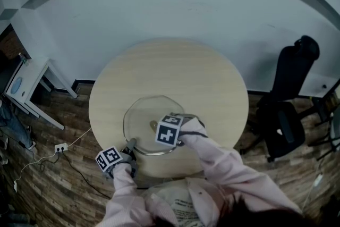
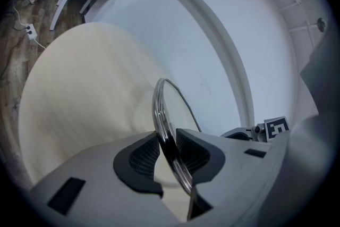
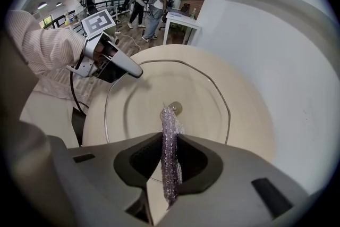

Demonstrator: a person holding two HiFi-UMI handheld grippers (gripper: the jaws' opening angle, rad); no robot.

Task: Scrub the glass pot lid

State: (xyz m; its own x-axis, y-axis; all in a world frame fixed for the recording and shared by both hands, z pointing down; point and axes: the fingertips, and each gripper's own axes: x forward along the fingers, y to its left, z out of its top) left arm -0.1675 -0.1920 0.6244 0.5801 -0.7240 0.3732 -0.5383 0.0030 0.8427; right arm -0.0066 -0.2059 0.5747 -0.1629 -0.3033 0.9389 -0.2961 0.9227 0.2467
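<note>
Broadly, a round pale wooden table point(image 1: 212, 77) fills the scene, and the clear glass pot lid with a metal rim point(image 1: 142, 113) lies over its near side. At the lid's near-left edge, the left gripper point(image 2: 169, 147) is clamped on the rim, one pad against each face. Above the lid's middle, the right gripper point(image 3: 170, 154) points steeply down. It pinches a thin sparkly lilac scrubbing pad point(image 3: 169, 135), whose free end hangs by the lid's small centre fitting point(image 3: 176, 108).

The round glass pot lid point(image 1: 141, 119) lies on the near part of the round pale wooden table point(image 1: 175, 69), with a black office chair point(image 1: 292, 74) to the right and a white side table point(image 1: 29, 77) far left.
</note>
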